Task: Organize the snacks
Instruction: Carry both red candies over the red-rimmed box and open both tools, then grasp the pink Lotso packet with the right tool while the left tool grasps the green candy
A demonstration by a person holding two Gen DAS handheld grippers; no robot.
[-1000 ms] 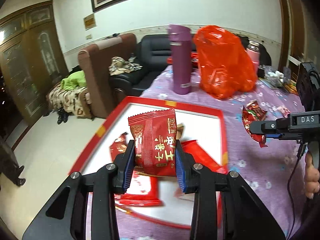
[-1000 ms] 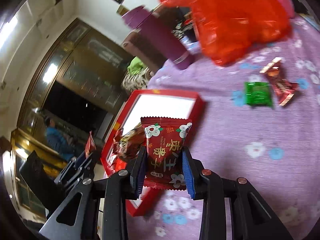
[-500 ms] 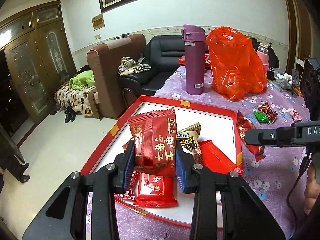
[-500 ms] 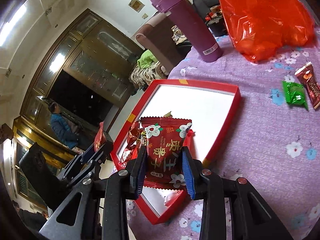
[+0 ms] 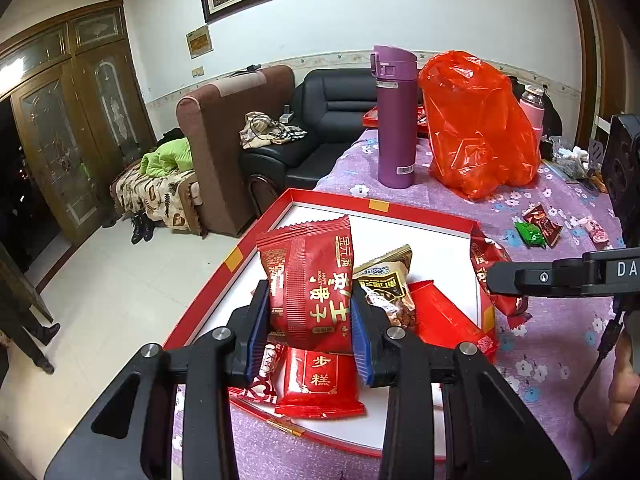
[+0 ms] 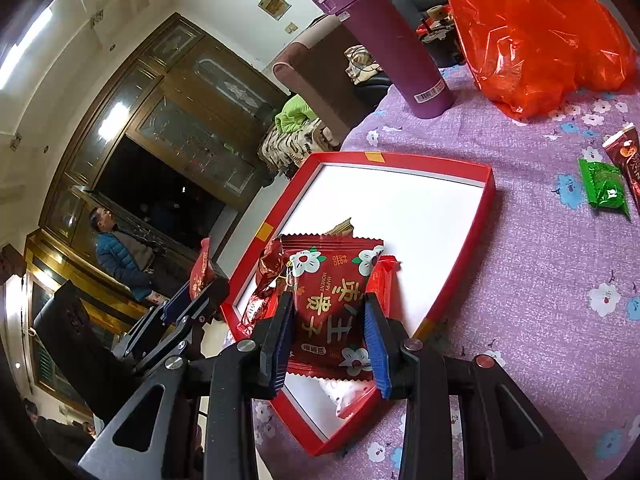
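Left gripper point(image 5: 310, 326): clamped on a red snack packet point(image 5: 308, 280) between blue pads point(image 5: 256, 330), packet upright, gold characters facing the camera. Held above the near end of the red tray point(image 5: 424, 218), over the pile of snacks inside. Jaws closed only as far as the packet's width.

Right gripper point(image 6: 330, 342): clamped on a flowered red packet point(image 6: 330, 300), white blossoms printed at its corners, packet upright between the blue pads. Held above the near corner of the red tray point(image 6: 490, 184). Seen from the left wrist view as a black finger point(image 5: 560, 278) beside the tray's right rim, with the packet edge point(image 5: 492, 272) showing behind it.

In the tray's near part: a flat red packet with gold characters point(image 5: 318, 384), a brown-and-gold packet point(image 5: 386, 284), a plain red packet point(image 5: 444, 318). Far part of the tray: bare white floor.

On the purple flowered tablecloth point(image 6: 560, 260), right of the tray and well apart from it: a green candy point(image 6: 604, 186) just beside a dark red candy point(image 6: 626, 158); a pink candy point(image 5: 596, 232) farther right.

Behind the tray: a purple thermos point(image 5: 394, 116) upright, an orange plastic bag point(image 5: 480, 124) just beside it, a pink bottle point(image 5: 532, 110) behind the bag.
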